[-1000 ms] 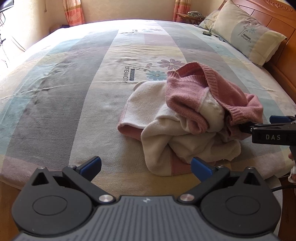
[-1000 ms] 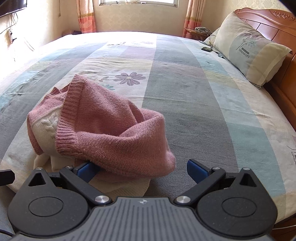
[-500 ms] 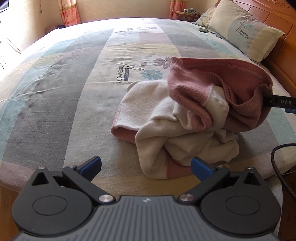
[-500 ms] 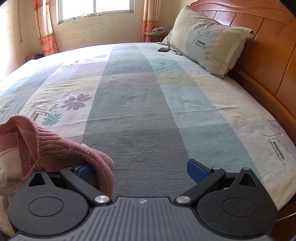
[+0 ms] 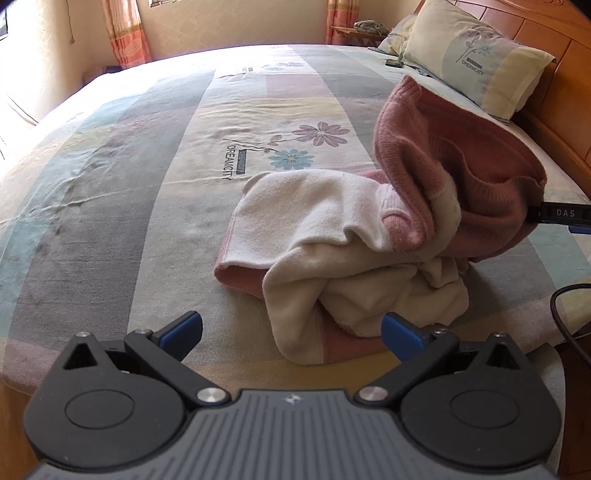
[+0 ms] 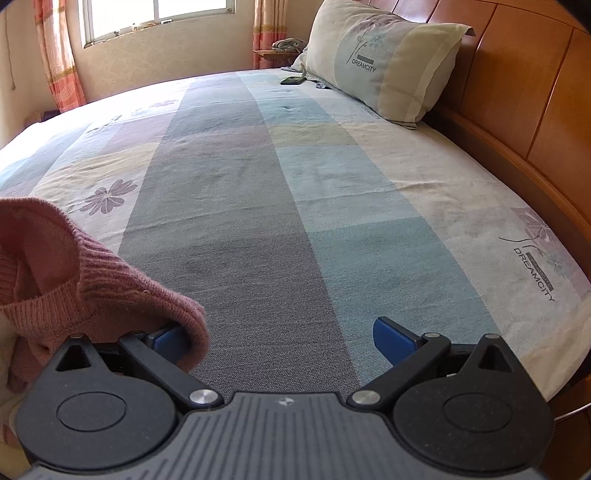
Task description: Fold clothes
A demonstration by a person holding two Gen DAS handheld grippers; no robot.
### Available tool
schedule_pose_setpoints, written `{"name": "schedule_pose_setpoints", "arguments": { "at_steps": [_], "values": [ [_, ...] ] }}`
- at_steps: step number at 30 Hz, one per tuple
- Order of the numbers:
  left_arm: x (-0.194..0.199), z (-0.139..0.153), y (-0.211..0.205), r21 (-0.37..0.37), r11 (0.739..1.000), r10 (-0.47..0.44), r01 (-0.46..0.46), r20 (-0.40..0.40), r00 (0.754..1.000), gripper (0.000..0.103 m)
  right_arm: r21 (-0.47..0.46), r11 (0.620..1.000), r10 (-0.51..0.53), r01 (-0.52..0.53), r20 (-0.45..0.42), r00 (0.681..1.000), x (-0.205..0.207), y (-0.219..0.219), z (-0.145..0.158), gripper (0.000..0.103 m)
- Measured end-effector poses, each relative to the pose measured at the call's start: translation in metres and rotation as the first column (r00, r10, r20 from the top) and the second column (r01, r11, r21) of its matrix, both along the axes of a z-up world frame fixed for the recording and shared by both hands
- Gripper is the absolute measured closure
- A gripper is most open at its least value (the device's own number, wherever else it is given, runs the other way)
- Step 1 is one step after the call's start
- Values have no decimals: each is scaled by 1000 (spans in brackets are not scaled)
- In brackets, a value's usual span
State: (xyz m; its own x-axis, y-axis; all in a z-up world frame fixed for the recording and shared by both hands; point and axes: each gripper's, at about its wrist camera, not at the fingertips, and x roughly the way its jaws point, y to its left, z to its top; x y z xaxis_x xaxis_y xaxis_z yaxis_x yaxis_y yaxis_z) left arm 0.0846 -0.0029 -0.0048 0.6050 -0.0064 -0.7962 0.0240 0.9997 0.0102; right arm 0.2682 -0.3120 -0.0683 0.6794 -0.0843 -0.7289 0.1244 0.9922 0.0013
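Bright window [image 6: 159, 18] glare, fisheye-warped edges

"DREAMCITY" printed on bedsheet [image 5: 232, 162] and pillow [image 6: 384, 62]; "DAS" on right gripper [image 5: 565, 213].

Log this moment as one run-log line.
left gripper: open, empty, short of garment | right gripper: open, pink sweater draped over one finger, lifted | cream lining: bunched on bedsheet | fold: not started

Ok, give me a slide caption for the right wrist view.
Open right gripper over the striped bed, pink sweater draped over its left finger, pillow by the headboard.
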Motion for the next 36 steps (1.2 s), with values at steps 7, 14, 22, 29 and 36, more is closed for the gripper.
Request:
{"name": "schedule_pose_setpoints", "arguments": {
  "at_steps": [7, 14, 22, 29, 36],
  "values": [
    [15, 3, -15, 32, 997, -76, 74, 47, 996, 1, 59, 998, -35, 38, -50, 998, -9, -6, -15, 0],
    [51, 0, -28, 99, 986, -146, 137, 95, 985, 1, 64, 998, -10, 11, -20, 1000, -42, 3, -2, 0],
    [103, 15, -5, 164, 986, -61, 32, 174, 983, 1, 80, 997, 18, -19, 8, 1000, -67, 8, 11, 0],
    [97, 6, -14, 184, 977, -134, 105, 153, 979, 1, 94, 992, 87, -87, 11, 996, -74, 23, 13, 0],
    [88, -3, -24, 199, 962, -213, 185, 132, 968, 1, 113, 981, 158, -158, 6, 987, -75, 41, 11, 0]
  ]
}}
